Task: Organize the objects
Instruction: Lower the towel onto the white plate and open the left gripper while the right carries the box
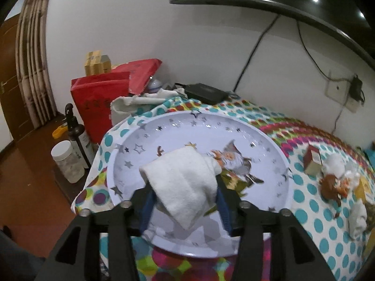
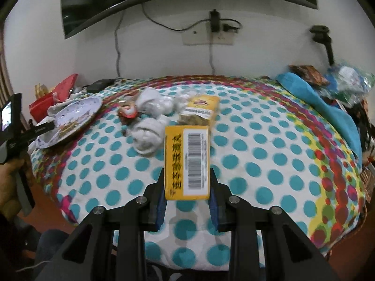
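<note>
Overhead, left gripper [image 1: 185,201] clamping white towel [image 1: 185,182] above star-printed plate [image 1: 269,140] (right gripper [image 2: 186,194] pinching yellow box [image 2: 187,161]).

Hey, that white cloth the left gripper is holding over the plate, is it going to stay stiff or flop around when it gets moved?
Probably floppy: the cloth droops in soft folds past the left gripper, its lower corner hanging toward the plate. It looks light, since a pinch on the folded part carries it all. It likely won't slip, as the fabric looks fuzzy, but it may unfold when released.

Left gripper [image 1: 185,199]: fingers closed on white cloth [image 1: 185,185]. Right gripper [image 2: 187,187]: fingers clamped on yellow box [image 2: 186,161], held raised.
</note>
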A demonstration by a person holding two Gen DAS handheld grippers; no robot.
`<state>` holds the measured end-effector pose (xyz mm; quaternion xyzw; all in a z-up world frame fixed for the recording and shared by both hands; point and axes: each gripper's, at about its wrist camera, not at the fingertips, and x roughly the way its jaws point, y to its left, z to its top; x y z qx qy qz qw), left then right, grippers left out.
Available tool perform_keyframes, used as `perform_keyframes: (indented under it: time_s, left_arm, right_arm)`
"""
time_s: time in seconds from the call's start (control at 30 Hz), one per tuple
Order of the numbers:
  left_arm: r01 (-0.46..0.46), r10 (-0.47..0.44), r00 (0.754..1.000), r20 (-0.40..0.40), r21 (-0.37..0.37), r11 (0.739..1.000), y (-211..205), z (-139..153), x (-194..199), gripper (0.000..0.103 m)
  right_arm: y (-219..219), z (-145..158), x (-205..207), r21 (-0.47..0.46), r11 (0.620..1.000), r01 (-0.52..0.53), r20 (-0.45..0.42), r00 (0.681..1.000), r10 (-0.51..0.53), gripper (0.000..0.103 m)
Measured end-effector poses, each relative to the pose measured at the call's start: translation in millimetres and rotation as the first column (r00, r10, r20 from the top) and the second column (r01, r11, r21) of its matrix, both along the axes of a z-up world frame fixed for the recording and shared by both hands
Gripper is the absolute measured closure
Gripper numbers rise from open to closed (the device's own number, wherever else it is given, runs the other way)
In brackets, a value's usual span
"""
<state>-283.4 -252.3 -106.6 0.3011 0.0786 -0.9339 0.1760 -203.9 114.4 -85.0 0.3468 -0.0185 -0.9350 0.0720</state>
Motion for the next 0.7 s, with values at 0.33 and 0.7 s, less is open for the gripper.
perform_keyframes:
  time_s: [0.33, 0.7]
  left_arm:
    - [0.068, -0.064, 0.995, -0.078, 0.049, 0.996, 23.8, 23.5, 51.3, 0.018]
    - [0.151, -0.14, 0.984, -0.113, 0.092, 0.984, 46.5, 33.1, 67.8, 0.018]
  right_arm:
    - [-8.9, 11.8, -17.2, 0.012, 1.0, 0.012, -0.02, 1.0, -0.012, 0.072]
    - [3.4, -25.5, -36.2, -0.032, 0.999, 0.012, 0.063, 0.998, -0.01, 0.034]
